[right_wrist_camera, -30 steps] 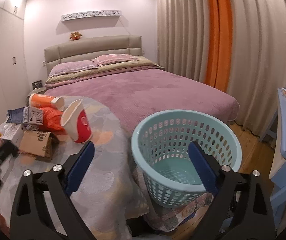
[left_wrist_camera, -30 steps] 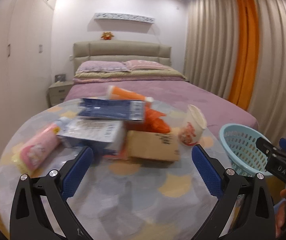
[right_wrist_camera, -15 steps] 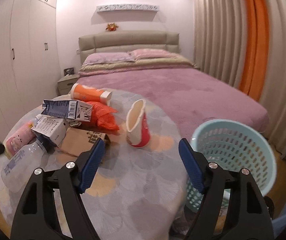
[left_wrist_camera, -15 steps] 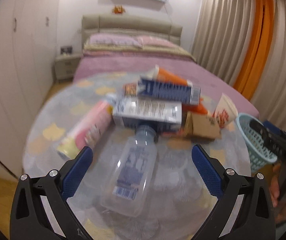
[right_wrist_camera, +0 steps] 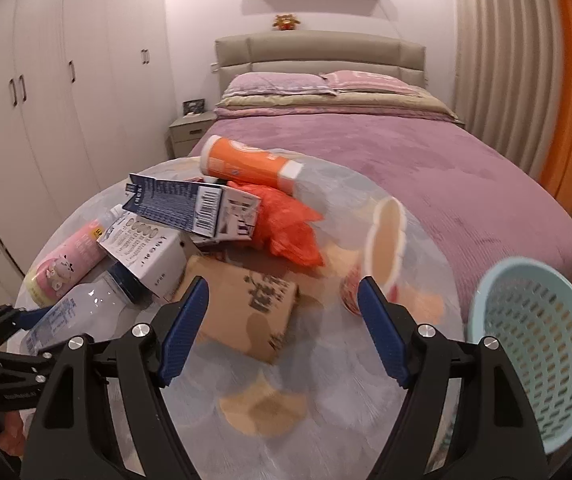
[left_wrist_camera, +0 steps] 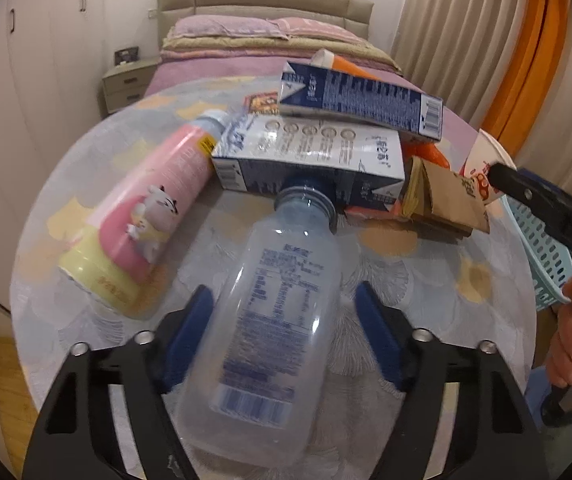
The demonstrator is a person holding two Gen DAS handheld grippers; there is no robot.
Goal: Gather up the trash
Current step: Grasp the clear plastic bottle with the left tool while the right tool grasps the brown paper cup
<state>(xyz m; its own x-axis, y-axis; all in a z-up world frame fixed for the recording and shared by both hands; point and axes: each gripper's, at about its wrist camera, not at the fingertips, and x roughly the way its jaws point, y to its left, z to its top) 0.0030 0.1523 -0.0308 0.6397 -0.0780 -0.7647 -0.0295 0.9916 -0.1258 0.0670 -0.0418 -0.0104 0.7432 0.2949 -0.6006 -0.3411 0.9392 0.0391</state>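
A clear plastic bottle point(left_wrist_camera: 270, 312) lies on the round table point(left_wrist_camera: 425, 280), its body between the open fingers of my left gripper point(left_wrist_camera: 286, 336); a gap shows on the right side. Behind it lie a pink bottle point(left_wrist_camera: 146, 216), two blue-and-white cartons point(left_wrist_camera: 309, 152), a brown cardboard box point(left_wrist_camera: 445, 200), an orange bag and a paper cup point(left_wrist_camera: 481, 168). My right gripper point(right_wrist_camera: 282, 328) is open and empty above the brown box point(right_wrist_camera: 246, 312), with the paper cup point(right_wrist_camera: 377, 256) by its right finger. The light blue basket point(right_wrist_camera: 537, 352) stands at the table's right edge.
An orange tube point(right_wrist_camera: 246, 164) lies on top of the pile. A bed with a purple cover point(right_wrist_camera: 405, 152) stands behind the table. White wardrobes point(right_wrist_camera: 46, 80) line the left wall, curtains the right. A nightstand point(right_wrist_camera: 190, 132) stands beside the bed.
My left gripper has dropped toward the table and moved forward around the clear bottle. My right gripper has swung left from the basket toward the trash pile.
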